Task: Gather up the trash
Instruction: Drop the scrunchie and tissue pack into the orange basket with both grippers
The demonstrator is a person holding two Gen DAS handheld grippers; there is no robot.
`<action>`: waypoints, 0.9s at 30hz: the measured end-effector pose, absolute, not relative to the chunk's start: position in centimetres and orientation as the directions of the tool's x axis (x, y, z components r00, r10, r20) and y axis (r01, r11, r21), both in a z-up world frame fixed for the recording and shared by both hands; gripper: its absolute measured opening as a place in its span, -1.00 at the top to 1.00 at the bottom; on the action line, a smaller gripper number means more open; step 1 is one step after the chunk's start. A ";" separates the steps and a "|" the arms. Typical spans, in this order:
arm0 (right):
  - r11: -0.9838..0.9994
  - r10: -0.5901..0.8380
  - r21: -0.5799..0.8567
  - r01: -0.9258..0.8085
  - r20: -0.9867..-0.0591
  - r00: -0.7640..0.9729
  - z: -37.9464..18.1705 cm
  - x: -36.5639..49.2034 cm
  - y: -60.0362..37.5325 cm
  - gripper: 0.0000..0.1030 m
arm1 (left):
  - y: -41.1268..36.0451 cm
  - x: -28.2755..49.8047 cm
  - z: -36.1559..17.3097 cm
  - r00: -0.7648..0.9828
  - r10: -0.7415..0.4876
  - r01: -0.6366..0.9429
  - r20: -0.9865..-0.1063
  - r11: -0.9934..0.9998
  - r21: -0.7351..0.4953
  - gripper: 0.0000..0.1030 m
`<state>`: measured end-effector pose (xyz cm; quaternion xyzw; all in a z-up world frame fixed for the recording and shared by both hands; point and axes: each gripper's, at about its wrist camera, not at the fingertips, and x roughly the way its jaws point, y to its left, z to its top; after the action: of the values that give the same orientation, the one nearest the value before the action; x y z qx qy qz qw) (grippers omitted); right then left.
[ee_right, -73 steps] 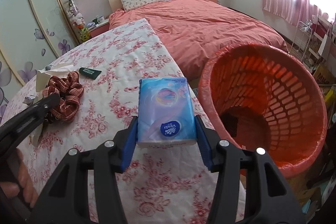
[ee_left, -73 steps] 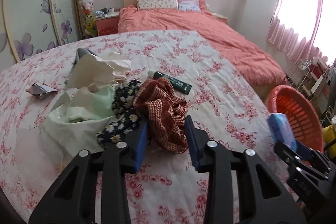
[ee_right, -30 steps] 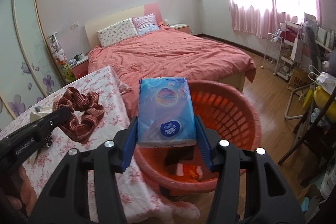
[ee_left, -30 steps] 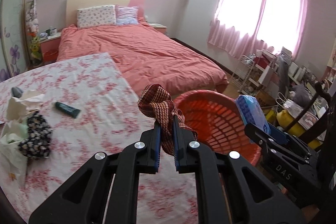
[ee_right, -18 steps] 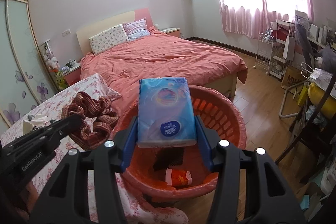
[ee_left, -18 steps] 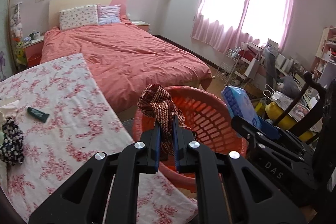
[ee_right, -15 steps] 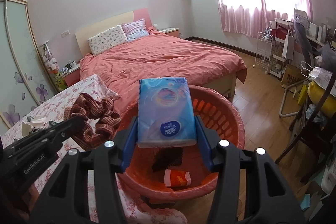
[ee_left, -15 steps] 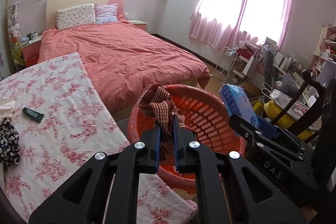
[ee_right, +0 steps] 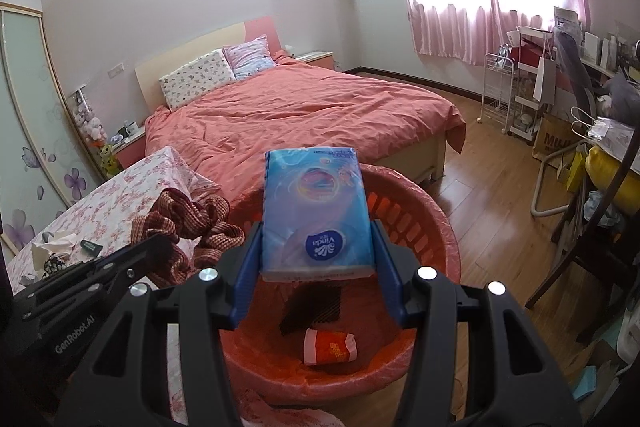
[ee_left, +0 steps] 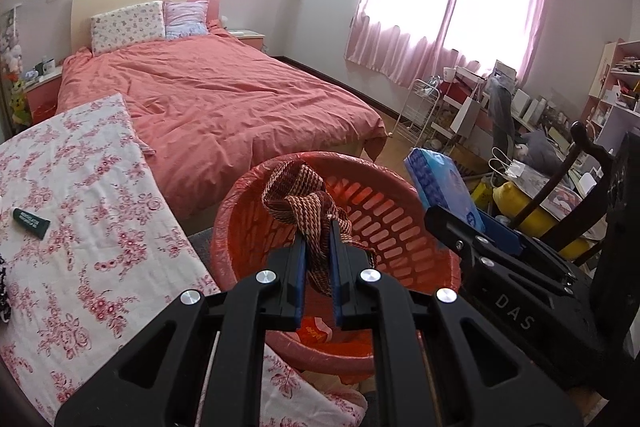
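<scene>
Both grippers have swung away from the surface since the earliest frames and now hang over the basket, which fills the lower centre of each view where before it sat at the right edge. Behind it, the bed (ee_left: pixel 208 99) with its salmon cover takes up the middle of the left wrist view, two pillows at its head in the upper left. Covered in a pink flowered cloth, the surface (ee_left: pixel 80 211) runs down the left side of that view. Orange and slotted, the basket (ee_left: pixel 384 215) stands just beside the surface's near corner, lined with an orange bag; in the right wrist view a dark flat piece (ee_right: pixel 312 309) and a red-and-white wrapper (ee_right: pixel 330 346) lie on its bottom. Black with blue pads, the left gripper (ee_left: pixel 318 263) rises from the bottom centre, its jaws nearly closed on the scrunchie (ee_left: pixel 306 203), a red-and-cream checked one held above the basket's near rim. At the bottom centre of its own view, the right gripper (ee_right: pixel 318 267) has its jaws spread wide and clamped on the two sides of a blue tissue pack (ee_right: pixel 316 217), held over the basket's opening. A dark green tube (ee_left: pixel 31 223) lies on the surface at the left edge.
</scene>
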<state>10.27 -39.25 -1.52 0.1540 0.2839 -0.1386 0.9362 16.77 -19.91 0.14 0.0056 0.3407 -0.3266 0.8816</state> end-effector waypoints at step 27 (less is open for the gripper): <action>0.929 -0.175 0.170 0.328 -0.579 0.796 -2.0 10.7 -37.3 -0.23 | -14.3 16.8 -1.2 0.612 -0.407 0.436 -0.678 0.889 -0.139 0.38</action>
<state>10.71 -37.28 -1.96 0.1317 0.2896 -0.1339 0.9385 16.78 -14.30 -1.19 0.0201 0.3725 -0.2348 0.8976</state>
